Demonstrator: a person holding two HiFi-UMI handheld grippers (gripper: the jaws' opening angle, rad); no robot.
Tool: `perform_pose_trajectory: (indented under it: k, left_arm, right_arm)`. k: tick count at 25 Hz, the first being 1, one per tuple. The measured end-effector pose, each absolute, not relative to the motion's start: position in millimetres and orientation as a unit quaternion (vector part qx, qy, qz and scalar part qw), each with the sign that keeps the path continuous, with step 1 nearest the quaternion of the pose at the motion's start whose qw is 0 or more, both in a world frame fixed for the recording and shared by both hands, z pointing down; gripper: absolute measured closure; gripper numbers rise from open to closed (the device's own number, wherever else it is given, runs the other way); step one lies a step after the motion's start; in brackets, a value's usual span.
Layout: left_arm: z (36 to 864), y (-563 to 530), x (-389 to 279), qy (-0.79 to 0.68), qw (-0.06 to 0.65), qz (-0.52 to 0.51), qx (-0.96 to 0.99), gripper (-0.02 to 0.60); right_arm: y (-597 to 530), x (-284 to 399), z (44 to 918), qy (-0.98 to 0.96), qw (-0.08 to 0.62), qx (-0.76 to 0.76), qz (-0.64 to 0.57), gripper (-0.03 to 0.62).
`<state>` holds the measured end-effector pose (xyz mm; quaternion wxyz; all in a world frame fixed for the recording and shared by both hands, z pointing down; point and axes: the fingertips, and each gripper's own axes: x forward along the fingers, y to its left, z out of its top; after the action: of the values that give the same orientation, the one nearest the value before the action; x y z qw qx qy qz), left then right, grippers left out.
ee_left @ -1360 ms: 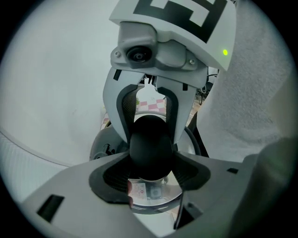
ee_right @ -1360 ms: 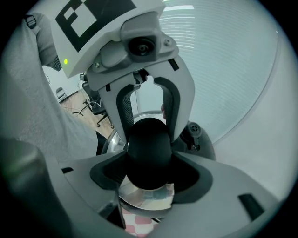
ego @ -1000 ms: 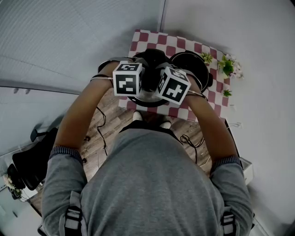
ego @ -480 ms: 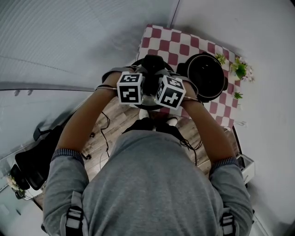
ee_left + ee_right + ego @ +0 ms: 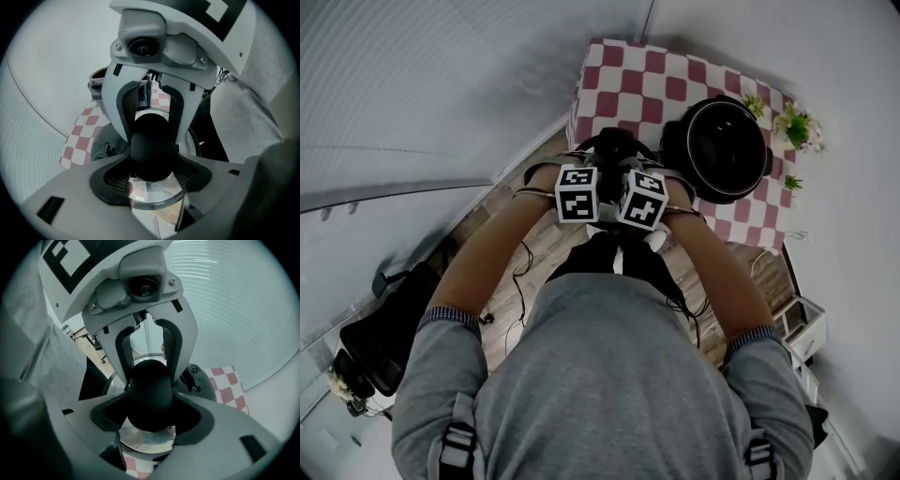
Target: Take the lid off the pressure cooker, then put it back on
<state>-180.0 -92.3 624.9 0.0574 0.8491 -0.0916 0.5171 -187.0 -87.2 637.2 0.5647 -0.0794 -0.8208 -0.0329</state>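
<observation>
The pressure cooker lid [image 5: 613, 150] hangs over the near left part of the checkered table [image 5: 656, 80], held by its black knob [image 5: 152, 146] from two opposite sides. My left gripper [image 5: 602, 169] is shut on the knob, and its shiny steel top [image 5: 151, 193] shows under the jaws. My right gripper [image 5: 628, 171] faces it and is shut on the same knob [image 5: 150, 394]. The open cooker pot [image 5: 727, 150] stands to the right of the lid, apart from it. Arms and marker cubes hide most of the lid in the head view.
Small potted plants [image 5: 795, 127] stand at the table's right edge behind the pot. A black valve [image 5: 194, 376] sits on the lid near the knob. Wooden floor [image 5: 534, 253] and cables lie below the table's near edge, with a black chair [image 5: 380, 337] at lower left.
Both grippers have sunk together with the lid held between them. The lid has drawn away from the pot, toward the table's near left.
</observation>
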Motion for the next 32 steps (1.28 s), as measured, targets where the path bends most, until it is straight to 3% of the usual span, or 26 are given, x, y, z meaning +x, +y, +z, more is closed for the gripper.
perform_pose_trajectory:
  k: [16,32]
  left_arm:
    - [706,-98,-179,-0.080,0.057,0.535,0.839,0.282]
    - [723,-100,-171,-0.081,0.082,0.518,0.848,0.281]
  right_arm:
    - [-94,-187,713,-0.814,0.576,-0.069,-0.018,0.299]
    - [-94,-180,732,-0.807,0.587,-0.063,0.007,0.292]
